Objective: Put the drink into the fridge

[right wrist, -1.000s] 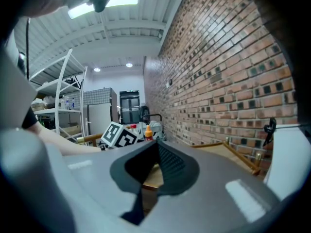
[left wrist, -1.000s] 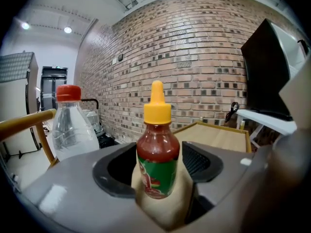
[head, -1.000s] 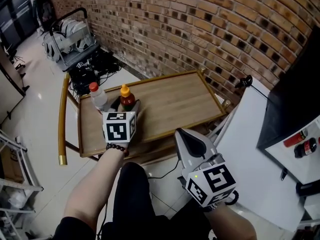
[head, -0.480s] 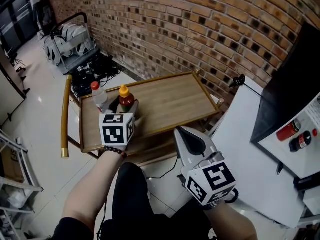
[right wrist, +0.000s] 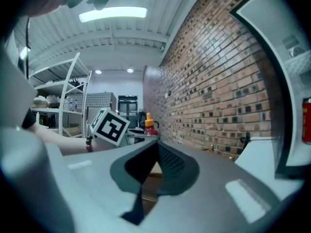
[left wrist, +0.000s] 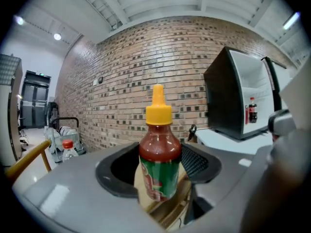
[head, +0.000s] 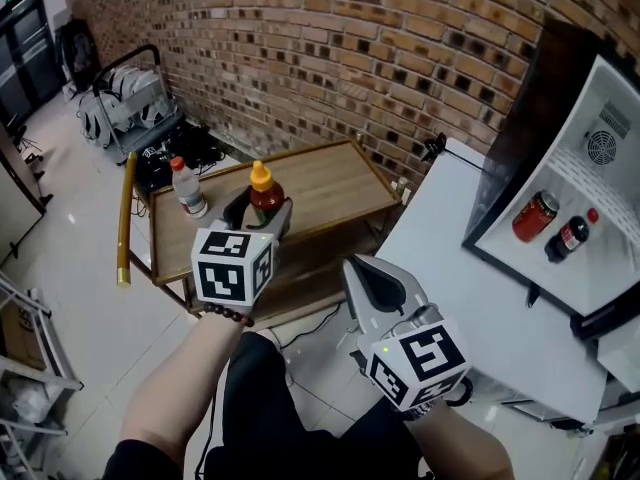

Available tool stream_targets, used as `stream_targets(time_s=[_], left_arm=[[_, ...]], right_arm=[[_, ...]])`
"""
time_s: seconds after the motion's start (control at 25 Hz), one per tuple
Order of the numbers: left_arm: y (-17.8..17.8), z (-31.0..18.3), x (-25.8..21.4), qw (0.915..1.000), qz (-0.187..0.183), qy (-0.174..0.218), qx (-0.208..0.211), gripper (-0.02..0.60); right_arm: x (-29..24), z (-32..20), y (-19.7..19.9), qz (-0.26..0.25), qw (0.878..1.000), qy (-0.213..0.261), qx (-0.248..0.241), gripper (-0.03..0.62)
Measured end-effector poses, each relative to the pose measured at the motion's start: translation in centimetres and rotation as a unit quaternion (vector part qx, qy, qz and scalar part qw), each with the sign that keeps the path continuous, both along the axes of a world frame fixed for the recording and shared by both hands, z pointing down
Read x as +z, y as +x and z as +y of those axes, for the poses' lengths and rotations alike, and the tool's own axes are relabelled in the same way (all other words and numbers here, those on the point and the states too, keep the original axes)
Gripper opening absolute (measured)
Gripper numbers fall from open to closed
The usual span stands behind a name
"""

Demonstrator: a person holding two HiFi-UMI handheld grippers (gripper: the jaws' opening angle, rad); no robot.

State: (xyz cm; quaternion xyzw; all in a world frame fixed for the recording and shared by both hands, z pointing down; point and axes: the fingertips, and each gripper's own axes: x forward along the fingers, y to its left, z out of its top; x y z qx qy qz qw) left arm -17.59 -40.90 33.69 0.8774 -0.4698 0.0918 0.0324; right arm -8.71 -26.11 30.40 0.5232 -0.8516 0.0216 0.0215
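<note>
The drink [head: 265, 193] is a red bottle with a yellow cap and a green label. My left gripper [head: 258, 214] is shut on its body and holds it upright above the wooden cart [head: 335, 183]. In the left gripper view the drink [left wrist: 159, 154] fills the gap between the jaws of that gripper [left wrist: 158, 166]. The fridge [head: 590, 183] stands open at the right, its white inside in view. My right gripper [head: 376, 284] hangs low in front of me, shut and holding nothing; the right gripper view shows its tips [right wrist: 156, 144] together.
A clear water bottle with a red cap [head: 186, 188] stands on the cart's left end. Inside the fridge are a red can [head: 535, 216] and a dark cola bottle [head: 571, 234]. The fridge's white door [head: 470, 268] lies open beside the cart. A brick wall runs behind.
My left gripper has lifted the drink off the cart, away from the water bottle. The view has swung right, so the open fridge shows more.
</note>
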Motion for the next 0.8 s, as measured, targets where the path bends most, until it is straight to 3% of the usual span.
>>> stream_targets(time_s=[0.44,0.6,0.8], left_arm=[[10.7,12.0,-4.4,0.9925,0.01,0.028,0.119,0.276],[15.8,16.6,-5.4,0.9833,0.02,0.033,0.178,0.276],[23.4,22.0,-5.8,0.9655,0.021,0.025,0.258,0.276]], right_arm=[[-1.0,10.0,6.7,-0.003,0.998,0.019,0.061,0.0],[-0.5,13.8,10.4,-0.001,0.995,0.016,0.103,0.0],[-1.0,18.0,16.1,-0.009,0.986,0.022,0.166,0.0]])
